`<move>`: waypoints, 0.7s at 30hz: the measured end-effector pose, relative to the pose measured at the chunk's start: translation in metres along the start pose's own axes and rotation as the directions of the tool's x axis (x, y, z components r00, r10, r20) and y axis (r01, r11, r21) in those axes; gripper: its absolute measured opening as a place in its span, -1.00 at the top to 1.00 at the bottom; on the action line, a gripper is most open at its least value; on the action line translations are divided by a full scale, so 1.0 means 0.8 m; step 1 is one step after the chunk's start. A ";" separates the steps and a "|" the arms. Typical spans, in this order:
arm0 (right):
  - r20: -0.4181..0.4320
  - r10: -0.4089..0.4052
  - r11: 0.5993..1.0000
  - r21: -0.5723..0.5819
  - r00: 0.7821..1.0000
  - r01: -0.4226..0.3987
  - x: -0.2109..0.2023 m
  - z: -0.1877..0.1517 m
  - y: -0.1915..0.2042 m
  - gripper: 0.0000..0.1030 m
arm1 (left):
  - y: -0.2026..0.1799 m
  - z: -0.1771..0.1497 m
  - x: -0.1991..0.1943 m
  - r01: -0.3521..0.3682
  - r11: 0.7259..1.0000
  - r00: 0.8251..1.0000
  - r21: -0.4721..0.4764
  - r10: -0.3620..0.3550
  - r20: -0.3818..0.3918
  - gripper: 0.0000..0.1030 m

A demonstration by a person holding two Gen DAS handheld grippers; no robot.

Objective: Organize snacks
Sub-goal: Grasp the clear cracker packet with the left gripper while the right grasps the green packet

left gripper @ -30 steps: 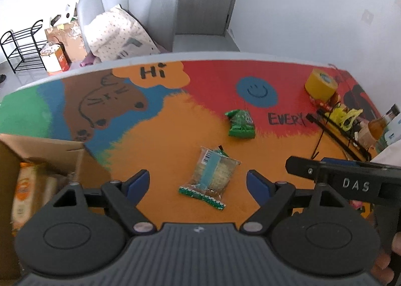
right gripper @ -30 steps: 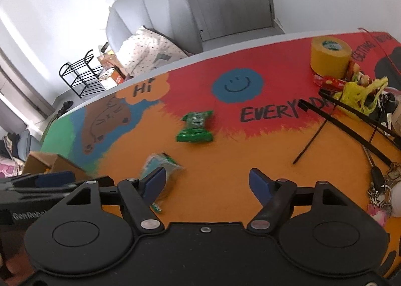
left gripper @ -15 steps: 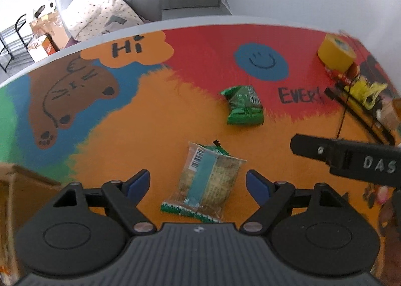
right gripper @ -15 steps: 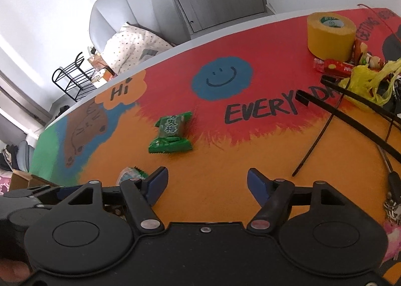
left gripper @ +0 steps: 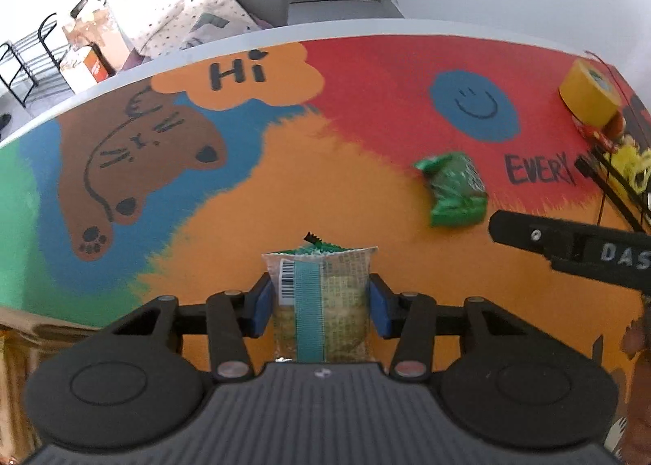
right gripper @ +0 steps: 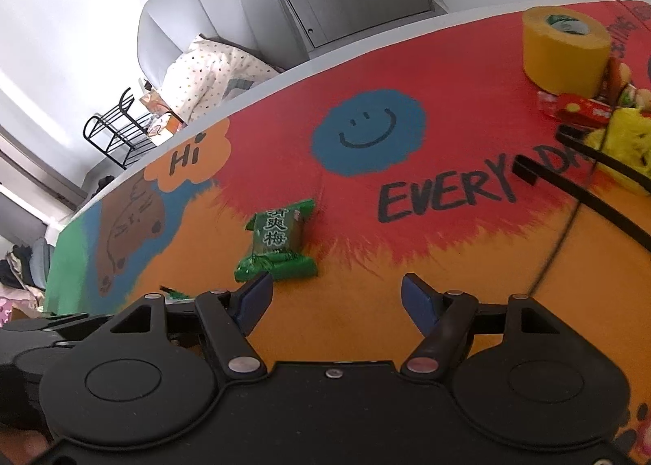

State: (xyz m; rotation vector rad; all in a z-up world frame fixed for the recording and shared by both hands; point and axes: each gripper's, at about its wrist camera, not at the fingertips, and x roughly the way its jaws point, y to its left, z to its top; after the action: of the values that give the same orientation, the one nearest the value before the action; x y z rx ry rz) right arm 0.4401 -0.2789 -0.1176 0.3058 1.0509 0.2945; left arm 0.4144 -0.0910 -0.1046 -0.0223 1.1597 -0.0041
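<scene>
Clear-wrapped snack (left gripper: pixel 321 302) — pinched between left tongs (left gripper: pixel 319 304).

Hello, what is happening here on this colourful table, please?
A person is sorting snacks with two handheld grippers. The left gripper has its blue-padded fingers shut on a clear-wrapped biscuit packet with a teal stripe on the painted table. The right gripper is open, close to a small green candy packet lying on the table.
</scene>
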 end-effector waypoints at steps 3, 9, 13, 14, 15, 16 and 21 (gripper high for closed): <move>0.001 0.011 1.000 -0.013 1.000 -0.011 0.006 0.003 0.009 -0.38 | 0.006 0.007 -0.005 -0.009 1.000 1.000 0.002 0.009 0.018 0.09; -0.004 0.014 0.999 -0.044 1.000 -0.014 0.018 0.009 0.028 -0.38 | 0.016 0.023 -0.009 -0.013 1.000 0.999 0.001 0.013 0.037 0.09; 0.003 0.005 0.999 -0.043 1.000 -0.005 0.023 0.016 0.038 -0.38 | 0.024 0.028 -0.016 -0.004 1.000 0.999 -0.003 0.004 0.054 0.09; 0.005 0.007 0.999 -0.046 1.000 -0.006 0.024 0.018 0.041 -0.38 | 0.025 0.028 -0.016 -0.004 1.000 0.998 -0.003 0.004 0.056 0.09; 0.008 0.007 0.999 -0.053 1.000 -0.007 0.025 0.019 0.044 -0.38 | 0.027 0.029 -0.017 -0.002 1.000 0.998 -0.003 0.002 0.055 0.09; 0.014 0.002 0.998 -0.063 1.000 -0.002 0.027 0.020 0.047 -0.38 | 0.028 0.029 -0.017 0.001 1.000 0.998 -0.005 0.000 0.055 0.08; 0.037 -0.083 0.989 -0.117 0.996 0.087 0.036 0.017 0.054 0.33 | 0.037 0.029 -0.014 0.006 0.999 0.998 -0.034 -0.004 0.055 0.09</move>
State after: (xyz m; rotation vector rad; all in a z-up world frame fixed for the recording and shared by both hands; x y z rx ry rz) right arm 0.4616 -0.2295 -0.1177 0.1580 1.0075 0.2732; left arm 0.4308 -0.0608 -0.0861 -0.0552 1.1048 0.0117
